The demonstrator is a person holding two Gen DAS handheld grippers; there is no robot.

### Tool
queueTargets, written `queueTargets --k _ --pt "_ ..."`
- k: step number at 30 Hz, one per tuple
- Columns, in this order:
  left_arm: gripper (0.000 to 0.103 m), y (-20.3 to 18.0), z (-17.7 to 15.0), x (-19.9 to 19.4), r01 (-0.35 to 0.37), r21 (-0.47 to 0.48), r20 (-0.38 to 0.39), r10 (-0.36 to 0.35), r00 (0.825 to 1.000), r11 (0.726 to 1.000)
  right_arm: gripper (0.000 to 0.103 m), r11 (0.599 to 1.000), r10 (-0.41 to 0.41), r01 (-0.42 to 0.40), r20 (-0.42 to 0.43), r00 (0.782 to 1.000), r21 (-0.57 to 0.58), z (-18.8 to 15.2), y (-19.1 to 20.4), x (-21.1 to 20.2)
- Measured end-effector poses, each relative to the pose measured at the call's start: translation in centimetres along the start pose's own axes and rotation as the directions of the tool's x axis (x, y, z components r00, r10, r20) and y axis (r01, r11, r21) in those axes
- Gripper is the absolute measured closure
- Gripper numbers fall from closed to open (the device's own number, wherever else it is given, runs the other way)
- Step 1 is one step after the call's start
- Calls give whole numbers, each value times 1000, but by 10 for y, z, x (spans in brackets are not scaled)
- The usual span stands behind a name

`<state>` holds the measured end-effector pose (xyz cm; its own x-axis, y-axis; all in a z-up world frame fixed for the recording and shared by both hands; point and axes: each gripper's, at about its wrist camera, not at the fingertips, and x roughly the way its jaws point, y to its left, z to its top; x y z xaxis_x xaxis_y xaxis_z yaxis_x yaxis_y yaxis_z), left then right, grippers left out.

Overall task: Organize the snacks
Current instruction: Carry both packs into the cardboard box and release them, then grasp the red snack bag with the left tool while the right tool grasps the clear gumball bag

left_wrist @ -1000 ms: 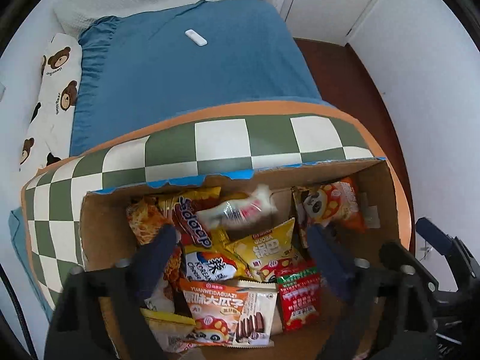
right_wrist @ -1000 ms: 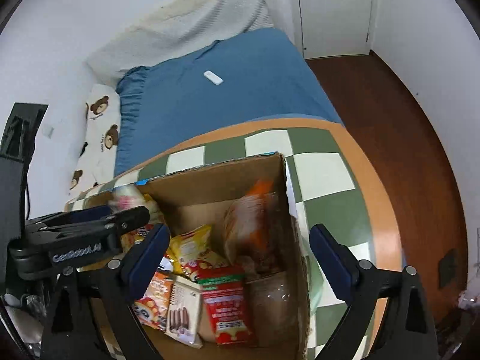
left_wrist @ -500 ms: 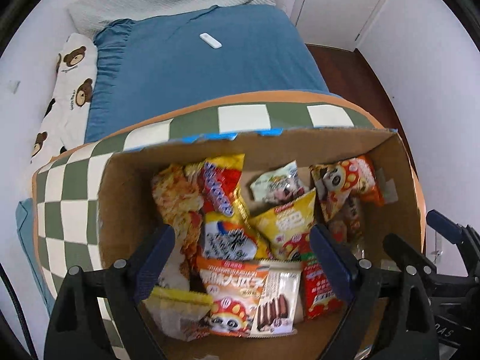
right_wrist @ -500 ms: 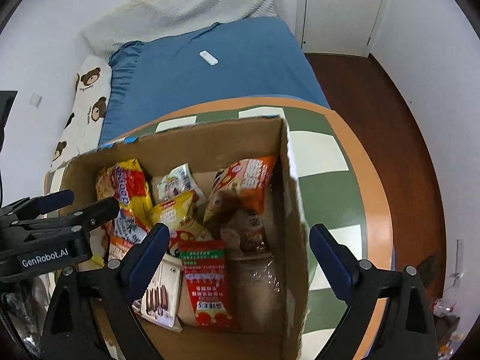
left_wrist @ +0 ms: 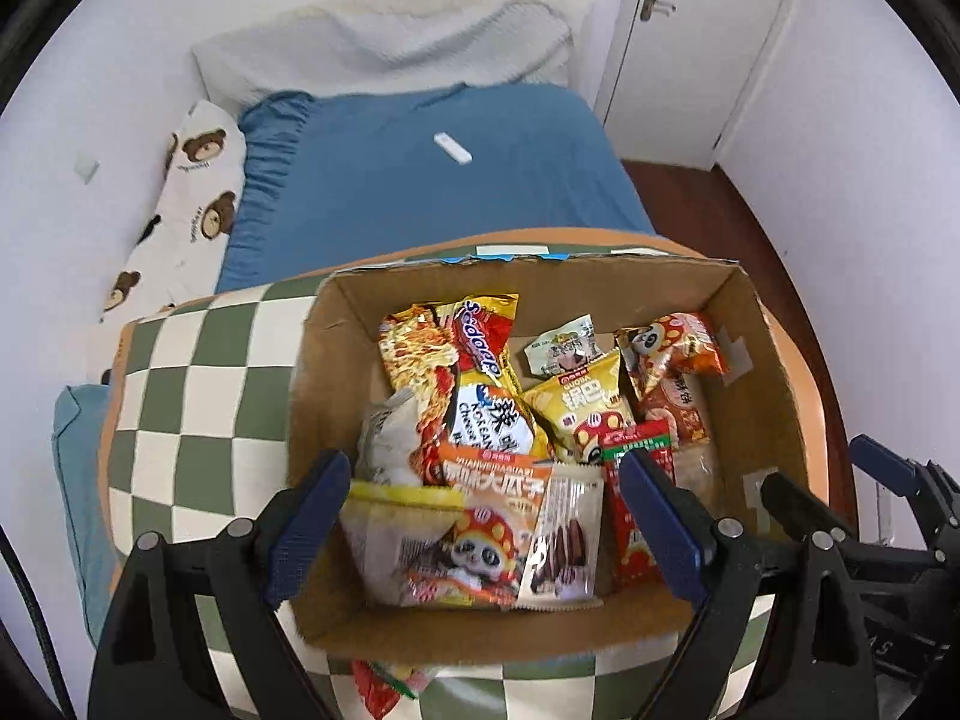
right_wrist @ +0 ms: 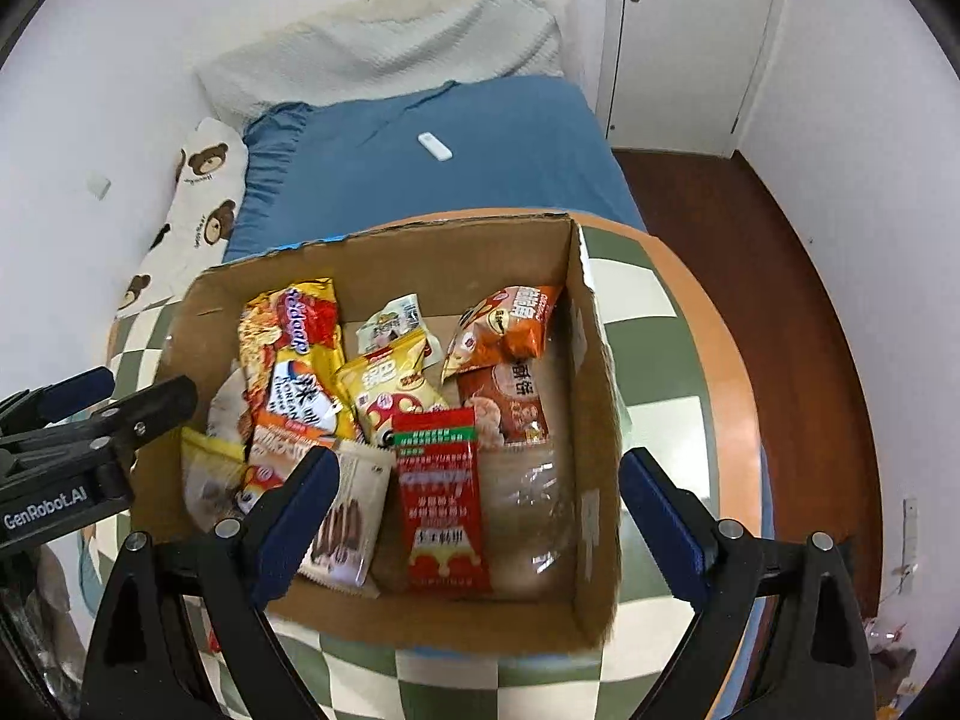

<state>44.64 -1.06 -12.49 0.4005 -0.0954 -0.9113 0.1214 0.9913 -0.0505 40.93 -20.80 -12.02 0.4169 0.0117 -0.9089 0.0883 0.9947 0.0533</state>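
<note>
An open cardboard box [left_wrist: 540, 264] [right_wrist: 420, 252] full of snack packets stands on a green-and-cream checkered table [left_wrist: 198, 372]. Inside lie noodle packs [left_wrist: 474, 372], a yellow chip bag [left_wrist: 585, 402] [right_wrist: 390, 384], an orange panda bag [left_wrist: 672, 342] [right_wrist: 510, 318], a red packet [right_wrist: 441, 510] and a small pale packet [left_wrist: 561, 351] at the back. My left gripper [left_wrist: 483, 477] hangs open above the box's near-left part, holding nothing. My right gripper [right_wrist: 480, 468] is open above the near-right part, also holding nothing. Each shows in the other's view: right gripper [left_wrist: 840, 480], left gripper [right_wrist: 141, 387].
A red wrapper [left_wrist: 384, 684] pokes out on the table below the box's near wall. Beyond the table is a bed with a blue sheet [left_wrist: 420, 192], a white remote [left_wrist: 453, 149] and a bear pillow [left_wrist: 192, 192]. Wooden floor [right_wrist: 750, 240] and a white door [right_wrist: 690, 42] lie to the right.
Both grippers have pulled up and back from the box, so the whole box now shows. The small pale packet, blurred in mid-air a second ago, now rests at the back of the box.
</note>
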Motion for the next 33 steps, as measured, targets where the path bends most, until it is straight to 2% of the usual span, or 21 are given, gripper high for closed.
queueTargets --k 9,22,28,33 --pt "11 2 -43 -56 -22 -6 123 22 992 1000 7 1000 -12 15 112 994 -25 -40 4 -60" --pt "11 5 -94 -112 -58 -32 256 64 965 998 7 999 17 -8 223 975 -42 -89 11 -119" --pt "11 4 -112 -123 -70 -42 290 79 954 997 7 999 6 3 277 961 -33 -111 10 -135" --pt "11 6 -121 -122 -61 -55 274 74 959 997 7 1000 26 -25 289 957 -8 -115 6 -139"
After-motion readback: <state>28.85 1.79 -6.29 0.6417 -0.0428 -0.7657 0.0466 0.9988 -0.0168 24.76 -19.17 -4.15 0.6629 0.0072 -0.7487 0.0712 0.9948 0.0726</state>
